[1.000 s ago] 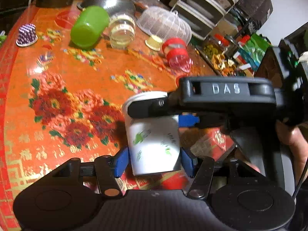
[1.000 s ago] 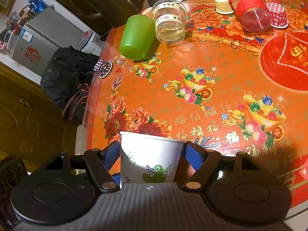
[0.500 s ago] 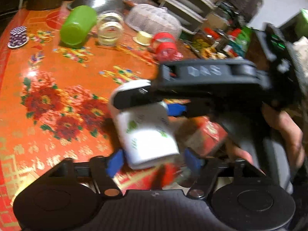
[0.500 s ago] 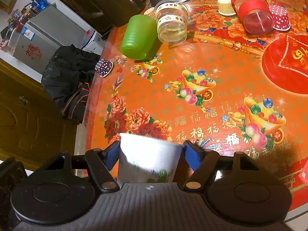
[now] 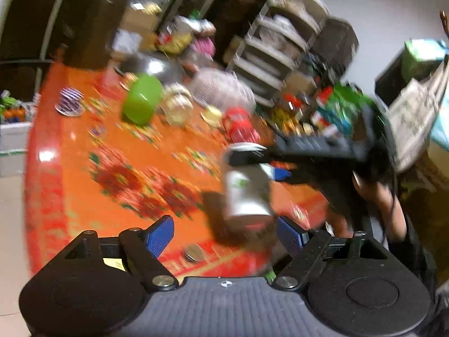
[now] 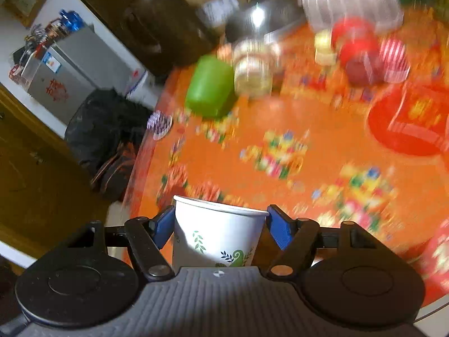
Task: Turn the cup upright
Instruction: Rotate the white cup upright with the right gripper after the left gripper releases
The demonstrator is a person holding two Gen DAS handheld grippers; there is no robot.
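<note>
A white paper cup with green leaf print point(image 6: 217, 238) sits between the blue pads of my right gripper point(image 6: 220, 226), which is shut on it near its rim, rim upward. In the left wrist view the same cup point(image 5: 247, 188) is held above the orange table by the right gripper point(image 5: 308, 151) coming in from the right. My left gripper point(image 5: 226, 231) is open and empty, drawn back from the cup. Both views are motion-blurred.
On the orange flowered tablecloth point(image 6: 280, 151) at the far side lie a green cup on its side point(image 6: 210, 87), a clear jar point(image 6: 252, 70), a red-lidded jar point(image 6: 356, 47), a white mesh cover point(image 5: 221, 92) and a metal bowl point(image 6: 263, 14). A red disc point(image 6: 409, 120) lies right.
My left gripper has opened, let go of the cup and pulled back. The right gripper keeps hold of the cup and has lifted it off the table.
</note>
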